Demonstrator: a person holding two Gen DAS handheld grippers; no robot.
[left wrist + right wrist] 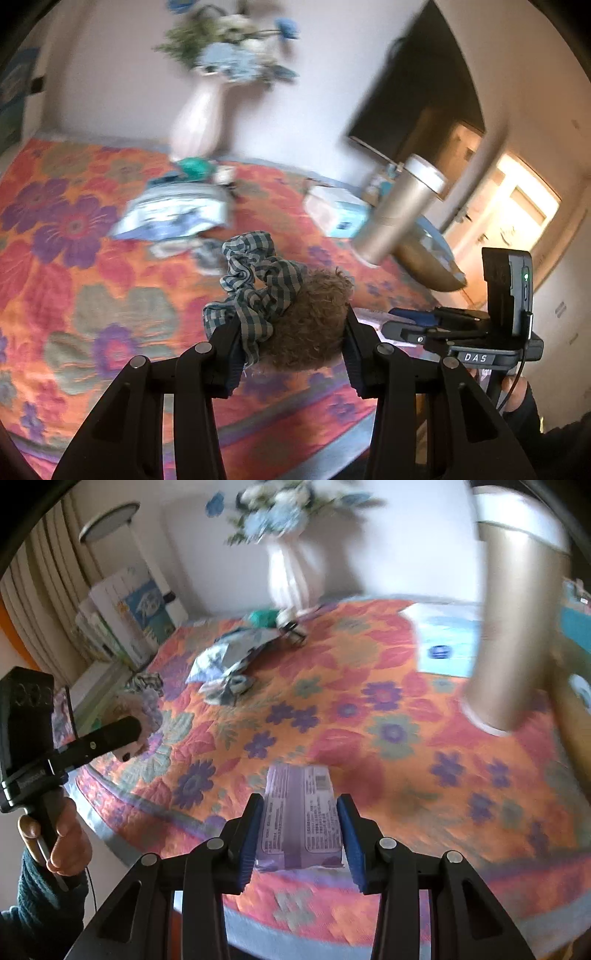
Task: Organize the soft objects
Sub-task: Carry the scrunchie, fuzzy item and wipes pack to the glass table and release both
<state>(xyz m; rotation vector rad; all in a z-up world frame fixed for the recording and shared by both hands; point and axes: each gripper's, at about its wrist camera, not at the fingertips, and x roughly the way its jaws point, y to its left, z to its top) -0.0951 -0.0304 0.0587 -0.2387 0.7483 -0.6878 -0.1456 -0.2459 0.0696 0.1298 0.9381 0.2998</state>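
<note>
Biggest worry: gold tumbler [513,627] stands tall near my right claw [301,834], careless swing tips it onto floral quilt [369,709]. Right claw clamped on purple tissue pack [301,812], held above quilt edge. Left claw [291,332] pinching checked scrunchie [255,291] plus brown fuzzy one [314,321] together; loose fabric could slip. Both views blurred, pack print unreadable, crumpled blue-white heap [173,214] unclear.

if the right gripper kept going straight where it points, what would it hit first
Probably the bare flowered cloth on the table. The right gripper, shut on a purple packet, points down at an open patch; the gold cylinder stands off to the right. Depth is unclear.
</note>
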